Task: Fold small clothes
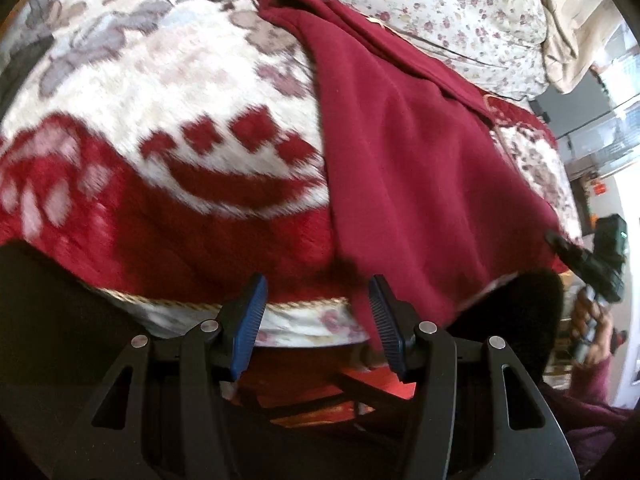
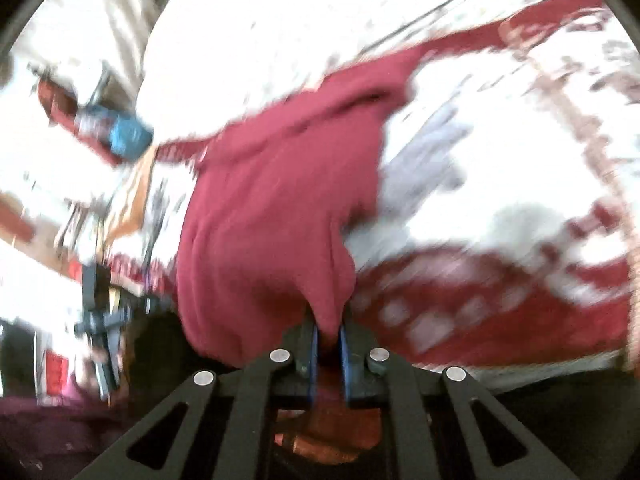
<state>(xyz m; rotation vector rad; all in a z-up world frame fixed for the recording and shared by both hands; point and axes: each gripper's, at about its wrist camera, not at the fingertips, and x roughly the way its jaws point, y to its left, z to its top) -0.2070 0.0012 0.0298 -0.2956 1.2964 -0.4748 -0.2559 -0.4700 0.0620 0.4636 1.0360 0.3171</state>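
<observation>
Maroon cloth fills the centre of both views: your garment (image 1: 408, 152) lies spread on the blanket (image 1: 160, 120), running from the upper middle of the left wrist frame down over the bed edge at lower centre. Your left gripper (image 1: 318, 304) is released, jaws wide apart, with the garment's hanging edge just touching the inner face of its right-hand finger; nothing sits between the pads. Your right gripper (image 2: 328, 338) is clenched on a bunched fold of the garment (image 2: 272, 208), which rises from the jaws towards the upper right of that blurred frame. Around it you have the red-and-white blanket (image 2: 500, 312) on the right and a floral sheet (image 1: 440, 12) at the top of the left view, with a beige pillow (image 1: 576, 24) in the upper right corner. At the right edge of the left view your right hand (image 1: 592, 320) shows, holding the other gripper's dark body beside the bed. Clutter at the left of the right view is too blurred to name.
</observation>
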